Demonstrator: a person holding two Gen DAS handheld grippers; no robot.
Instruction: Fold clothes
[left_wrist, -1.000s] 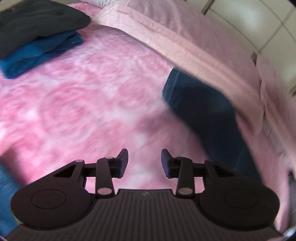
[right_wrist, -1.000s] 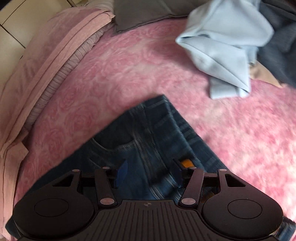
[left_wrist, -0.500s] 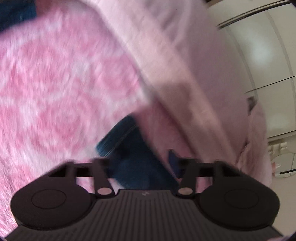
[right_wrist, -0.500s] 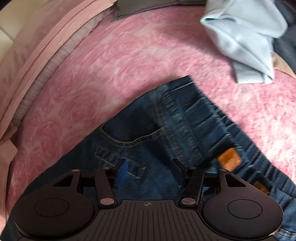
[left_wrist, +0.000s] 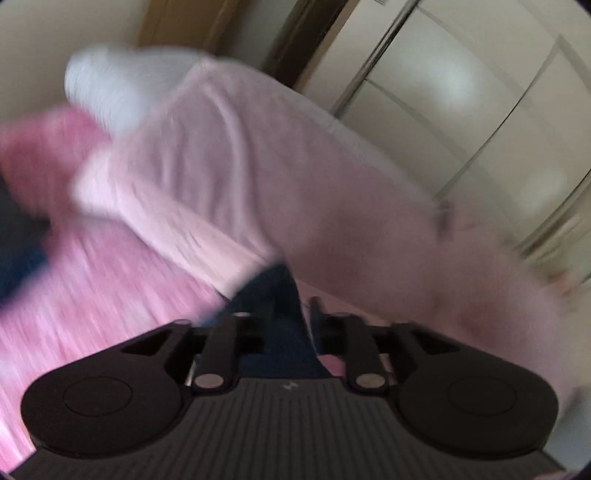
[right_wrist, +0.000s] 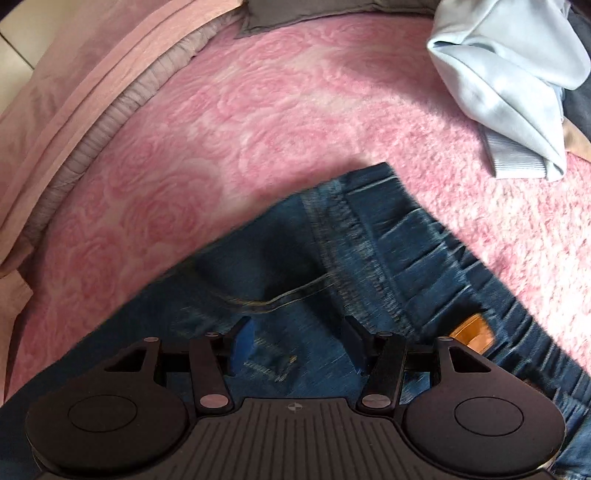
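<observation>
Plush rose-embossed bedspread (right_wrist: 280, 122) — creased denim jeans (right_wrist: 332, 258)

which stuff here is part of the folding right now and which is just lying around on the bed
In the job:
- jeans, spread on the pink bedspread
- left gripper, dark denim between its fingers
- right gripper, open over the jeans

Lying about:
- light blue garment, crumpled at the far right
- grey cushion
- pale pink bedding along the edge
</observation>
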